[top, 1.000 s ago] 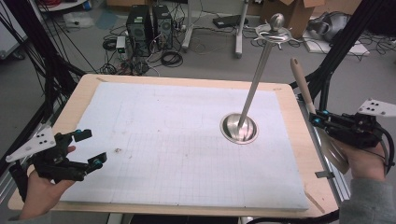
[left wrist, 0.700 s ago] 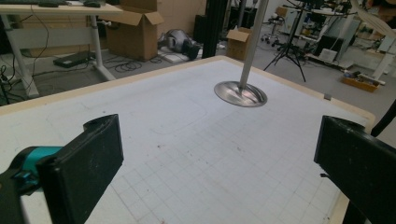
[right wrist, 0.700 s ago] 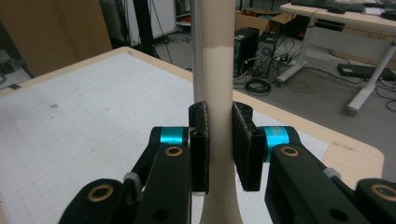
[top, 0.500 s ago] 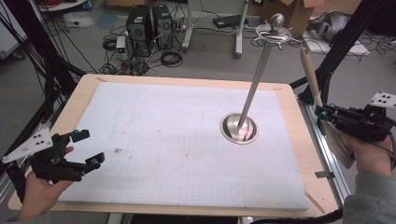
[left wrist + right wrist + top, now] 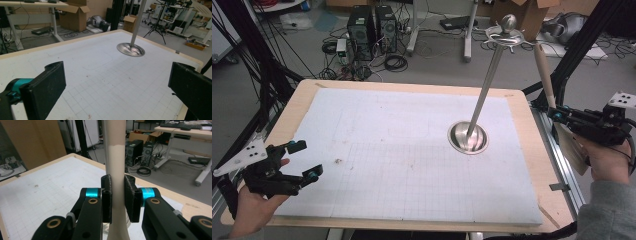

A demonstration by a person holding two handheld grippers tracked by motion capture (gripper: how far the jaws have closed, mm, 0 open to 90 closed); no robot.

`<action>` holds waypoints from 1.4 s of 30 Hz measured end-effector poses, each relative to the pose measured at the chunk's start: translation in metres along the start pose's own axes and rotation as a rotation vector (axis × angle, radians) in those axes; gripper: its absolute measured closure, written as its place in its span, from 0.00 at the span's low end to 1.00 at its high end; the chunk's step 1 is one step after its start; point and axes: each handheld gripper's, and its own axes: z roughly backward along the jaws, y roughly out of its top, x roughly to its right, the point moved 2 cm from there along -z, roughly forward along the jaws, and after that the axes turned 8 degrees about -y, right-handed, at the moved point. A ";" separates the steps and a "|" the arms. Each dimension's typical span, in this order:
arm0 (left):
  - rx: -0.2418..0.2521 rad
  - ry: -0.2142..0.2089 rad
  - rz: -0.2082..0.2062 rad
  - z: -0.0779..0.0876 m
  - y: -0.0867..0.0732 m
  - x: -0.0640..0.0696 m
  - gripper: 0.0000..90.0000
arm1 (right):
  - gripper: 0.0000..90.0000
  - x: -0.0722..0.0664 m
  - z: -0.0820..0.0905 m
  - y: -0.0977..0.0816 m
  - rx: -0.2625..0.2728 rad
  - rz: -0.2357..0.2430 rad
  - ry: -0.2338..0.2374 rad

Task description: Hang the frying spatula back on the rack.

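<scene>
My right gripper [image 5: 558, 114] is at the table's right edge, shut on a wooden utensil [image 5: 544, 73] that stands nearly upright. Its pale handle rises above the jaws and its flat wooden end [image 5: 573, 146] hangs below my hand. In the right gripper view both pads of the gripper [image 5: 117, 181] press on the cream handle [image 5: 115, 150]. A metal stand [image 5: 484, 87] with hooks at its top [image 5: 506, 34] leans up from a round steel base [image 5: 467, 138] on the mat, left of that gripper. My left gripper [image 5: 306, 160] is open at the near left with nothing between its jaws [image 5: 120, 87].
A white gridded mat [image 5: 387, 150] covers a wooden board [image 5: 532, 160]. The stand's base [image 5: 130, 49] lies far ahead of the left jaws. Black frame posts [image 5: 272, 75] flank the table; computers [image 5: 372, 25], cables and boxes sit on the floor behind.
The right hand has shifted a little to the right and away with the utensil, whose handle now stands nearer the stand's top. The left gripper has stayed put.
</scene>
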 end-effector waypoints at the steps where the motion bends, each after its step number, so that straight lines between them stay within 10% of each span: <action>1: -0.002 0.002 -0.001 0.000 0.000 0.000 0.02 | 0.87 0.000 0.000 0.001 0.001 -0.007 0.000; 42: 0.008 0.028 0.007 0.013 -0.004 0.004 0.02 | 0.87 0.015 -0.020 -0.004 0.042 -0.115 0.130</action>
